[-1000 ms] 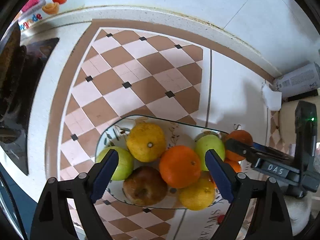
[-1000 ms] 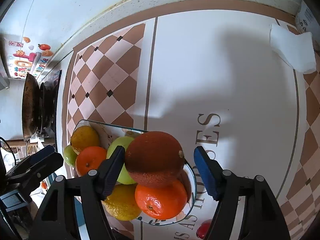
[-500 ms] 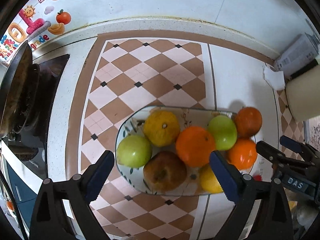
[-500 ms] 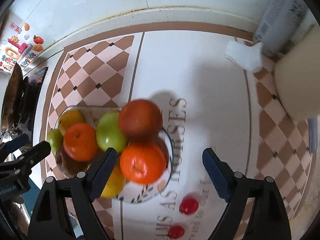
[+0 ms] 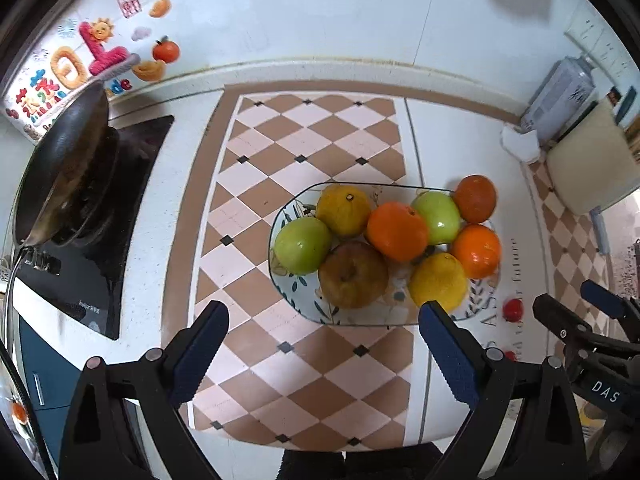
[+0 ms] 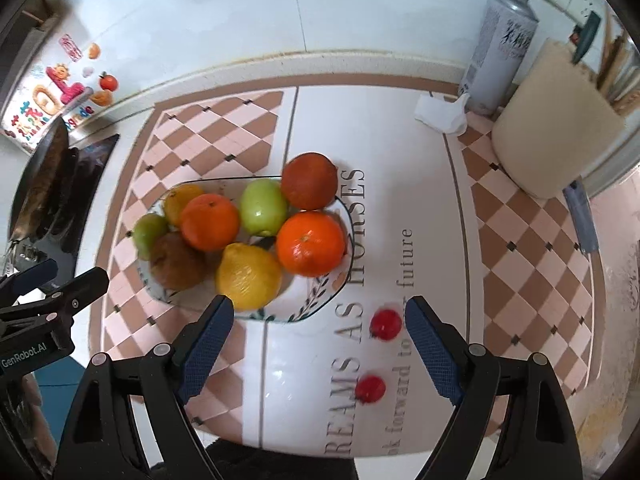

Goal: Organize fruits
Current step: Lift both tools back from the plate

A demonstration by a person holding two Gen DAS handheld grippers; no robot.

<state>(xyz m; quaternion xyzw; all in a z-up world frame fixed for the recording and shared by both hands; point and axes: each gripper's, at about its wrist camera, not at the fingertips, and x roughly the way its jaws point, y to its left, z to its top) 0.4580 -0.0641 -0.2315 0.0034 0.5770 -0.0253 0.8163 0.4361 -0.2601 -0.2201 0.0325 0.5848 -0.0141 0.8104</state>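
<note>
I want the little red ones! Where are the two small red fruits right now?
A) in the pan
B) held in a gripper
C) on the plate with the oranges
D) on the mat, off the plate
D: both small red fruits lie on the mat, outside the plate.

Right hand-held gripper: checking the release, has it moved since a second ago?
Yes. The right hand-held gripper has pulled back from the plate, its jaws open and empty; the dark orange now lies beyond them.
</note>
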